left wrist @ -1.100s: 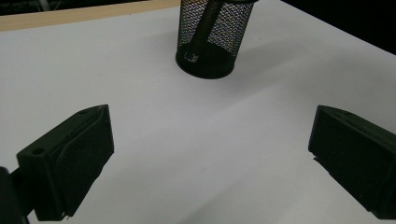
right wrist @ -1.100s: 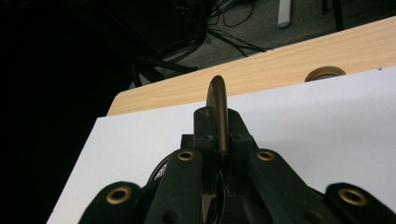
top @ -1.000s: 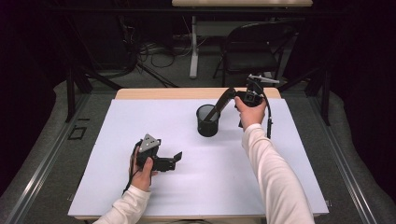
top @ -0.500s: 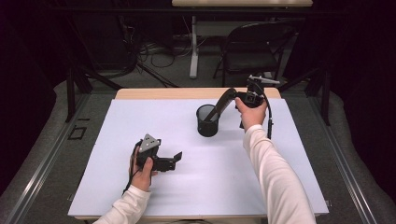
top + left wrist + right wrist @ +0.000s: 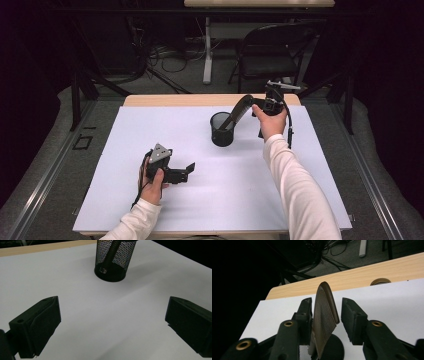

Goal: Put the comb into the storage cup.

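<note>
A white sheet (image 5: 210,200) covered most of the wooden table (image 5: 165,100), whose bare edge showed along the far side at twelve o'clock. On that sheet, a little toward one o'clock from its middle, stood a black mesh cup (image 5: 222,129), upright. A brown brush-like tool (image 5: 238,111) stood with its dark handle down inside the cup, visible through the mesh in the left gripper view, and its flat head leaned out over the rim toward two o'clock. The right gripper (image 5: 260,106) was held off the table at about two o'clock from the cup, with the tool's head between its jaws. Those jaws had just been opening; in the right gripper view (image 5: 327,320) a clear gap showed between the head and one pad, while the head lay against or just beside the other pad, and I could not tell which. The left gripper (image 5: 189,170) rested low over the sheet at about eight o'clock from the cup, well apart from it, jaws spread wide with nothing between them, as the left gripper view (image 5: 112,325) showed, pointing toward the cup (image 5: 113,260).
</note>
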Tool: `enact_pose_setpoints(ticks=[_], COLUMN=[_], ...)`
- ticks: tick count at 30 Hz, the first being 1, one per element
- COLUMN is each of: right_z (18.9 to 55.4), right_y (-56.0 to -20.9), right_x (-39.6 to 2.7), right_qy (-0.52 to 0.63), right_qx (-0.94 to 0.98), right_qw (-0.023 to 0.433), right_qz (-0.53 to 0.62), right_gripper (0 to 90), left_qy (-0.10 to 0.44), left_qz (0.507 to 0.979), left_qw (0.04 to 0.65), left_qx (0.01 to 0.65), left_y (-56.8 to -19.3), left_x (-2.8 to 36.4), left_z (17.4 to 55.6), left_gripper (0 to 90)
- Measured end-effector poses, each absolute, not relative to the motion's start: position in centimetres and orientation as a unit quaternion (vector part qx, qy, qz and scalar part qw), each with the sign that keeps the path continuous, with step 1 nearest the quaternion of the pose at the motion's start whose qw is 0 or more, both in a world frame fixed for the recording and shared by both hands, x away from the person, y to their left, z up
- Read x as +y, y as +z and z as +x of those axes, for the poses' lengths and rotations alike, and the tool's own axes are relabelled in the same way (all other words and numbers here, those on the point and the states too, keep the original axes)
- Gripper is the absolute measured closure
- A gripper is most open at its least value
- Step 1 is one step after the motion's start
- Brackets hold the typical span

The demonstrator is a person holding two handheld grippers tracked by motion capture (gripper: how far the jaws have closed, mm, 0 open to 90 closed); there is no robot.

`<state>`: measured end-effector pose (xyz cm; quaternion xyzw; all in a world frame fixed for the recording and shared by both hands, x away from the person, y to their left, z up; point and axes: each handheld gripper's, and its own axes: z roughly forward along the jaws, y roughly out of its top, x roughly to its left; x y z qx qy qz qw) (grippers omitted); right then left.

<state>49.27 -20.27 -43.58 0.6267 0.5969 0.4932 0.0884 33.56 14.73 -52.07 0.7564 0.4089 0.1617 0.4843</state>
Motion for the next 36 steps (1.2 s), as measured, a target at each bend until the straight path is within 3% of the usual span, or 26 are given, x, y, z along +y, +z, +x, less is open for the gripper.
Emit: enact_pose_setpoints(ticks=[19, 36], right_z=[49.1, 48.2], right_y=[-43.7, -44.0], right_x=[-20.2, -20.0], right_qy=[0.493, 0.468], right_qx=[0.621, 0.637], right_qw=[0.085, 0.117], right_qz=[0.603, 0.601], right_gripper=[37.8, 26.6], left_qy=[0.160, 0.157], left_qz=[0.754, 0.751], left_qw=[0.487, 0.491], left_qx=[0.410, 0.413], left_y=[-52.1, -51.9], left_x=[14.7, 14.7], left_z=[33.7, 34.4], left_gripper=[0.3, 0.3])
